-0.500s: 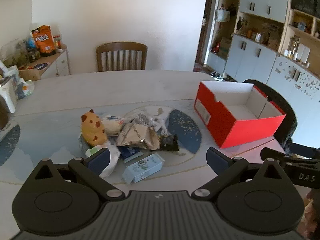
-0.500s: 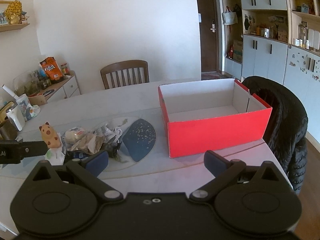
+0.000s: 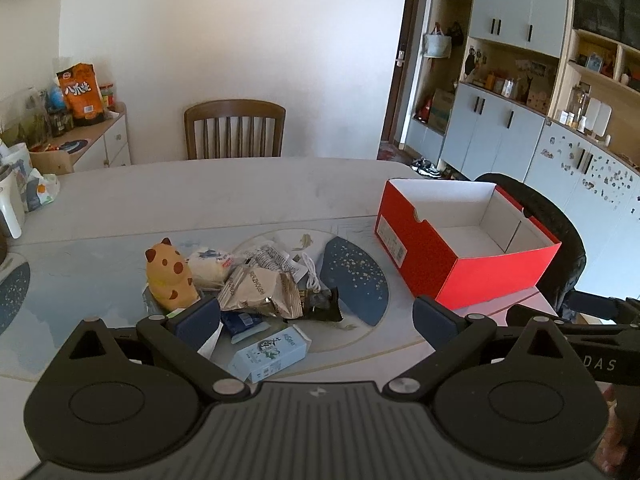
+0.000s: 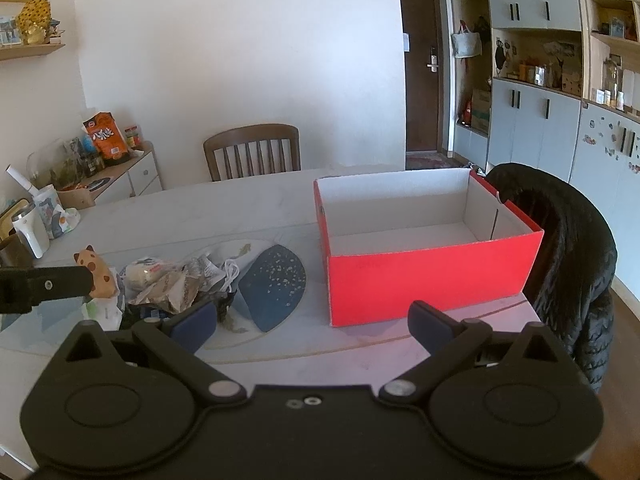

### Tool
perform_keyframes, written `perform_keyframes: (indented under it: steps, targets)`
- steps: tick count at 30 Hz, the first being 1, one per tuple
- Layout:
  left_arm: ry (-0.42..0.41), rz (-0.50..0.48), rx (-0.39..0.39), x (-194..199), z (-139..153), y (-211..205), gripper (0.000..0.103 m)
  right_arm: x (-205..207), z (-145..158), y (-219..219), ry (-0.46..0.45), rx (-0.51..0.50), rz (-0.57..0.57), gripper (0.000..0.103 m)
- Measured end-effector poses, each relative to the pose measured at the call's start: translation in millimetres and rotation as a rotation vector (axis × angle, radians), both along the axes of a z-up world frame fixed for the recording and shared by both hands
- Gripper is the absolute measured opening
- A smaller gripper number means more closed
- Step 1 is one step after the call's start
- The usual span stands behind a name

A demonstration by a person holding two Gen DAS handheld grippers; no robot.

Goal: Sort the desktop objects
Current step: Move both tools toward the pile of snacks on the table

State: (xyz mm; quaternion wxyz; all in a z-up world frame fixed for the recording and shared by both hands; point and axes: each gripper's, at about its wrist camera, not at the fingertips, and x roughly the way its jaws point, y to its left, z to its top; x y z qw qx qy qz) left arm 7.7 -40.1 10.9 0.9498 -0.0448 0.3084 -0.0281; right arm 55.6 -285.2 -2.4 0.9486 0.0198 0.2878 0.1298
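a heap of small things (image 3: 256, 292) lies on the pale worktop (image 3: 200, 196): a yellow spotted cat figure (image 3: 168, 276), crumpled snack wrappers (image 3: 260, 288), a white cable (image 3: 310, 272) and a light blue carton (image 3: 272, 354) nearest the camera. well to its right stands an open red box (image 4: 428, 276) (white inside, nothing in it). the left tool (image 3: 316, 316) and right tool (image 4: 312, 320) both hover with jaws wide apart, holding nothing.
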Motion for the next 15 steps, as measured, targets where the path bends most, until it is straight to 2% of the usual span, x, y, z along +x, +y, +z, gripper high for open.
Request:
perform_keyframes:
  steps: [9, 15]
  targets:
    - [0.0, 0.009, -0.009, 1.5, 0.0, -4.2, 0.103, 2.7, 0.5, -3.6, -0.008, -0.01, 0.022, 0.102]
    - [-0.003, 0.025, 0.029, 2.0, -1.0, -9.6, 0.103, 4.7, 2.9, 2.9, -0.058, -0.045, 0.14, 0.102]
